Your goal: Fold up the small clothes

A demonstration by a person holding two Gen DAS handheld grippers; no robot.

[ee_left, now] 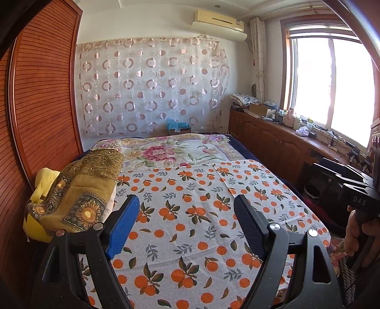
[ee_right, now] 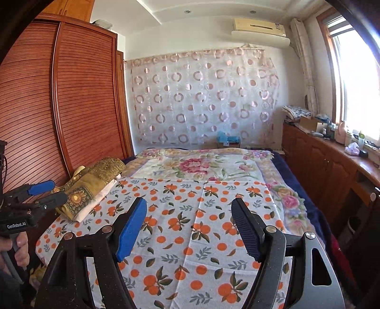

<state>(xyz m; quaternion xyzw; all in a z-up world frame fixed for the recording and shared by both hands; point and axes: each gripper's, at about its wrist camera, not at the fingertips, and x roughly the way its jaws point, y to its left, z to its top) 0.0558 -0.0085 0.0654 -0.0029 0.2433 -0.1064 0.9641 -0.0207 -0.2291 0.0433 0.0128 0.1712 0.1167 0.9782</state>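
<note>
Left gripper (ee_left: 187, 209) held with jaws spread wide, nothing between the blue pad and the black pad, hovering over the orange-print cloth (ee_left: 190, 225). Right gripper (ee_right: 188, 211) likewise gaping and empty, poised above the same cloth (ee_right: 190, 225). Cloth spread flat directly beneath and ahead of both claws, a crease running away from the right claw's fingertips, a lighter overlapping panel ahead and right of the left claw. Beyond the cloth's far edge, a floral bedspread (ee_left: 166, 152) covering the bed. Left of the left claw, just beside its blue pad, a heap of folded clothes topped by a gold sunflower-patterned piece (ee_left: 78, 197), yellow fabric (ee_left: 44, 183) under and behind it. Same heap (ee_right: 90, 187) ahead and left of the right claw, resting on the cloth's corner. Further left, a slatted wooden wardrobe (ee_left: 42, 107). Straight ahead past the bed, a circle-patterned curtain (ee_left: 152, 88) with an air conditioner (ee_left: 219, 21) above. Off to the right, a wooden cabinet (ee_left: 268, 137) under a bright window (ee_left: 332, 88).
</note>
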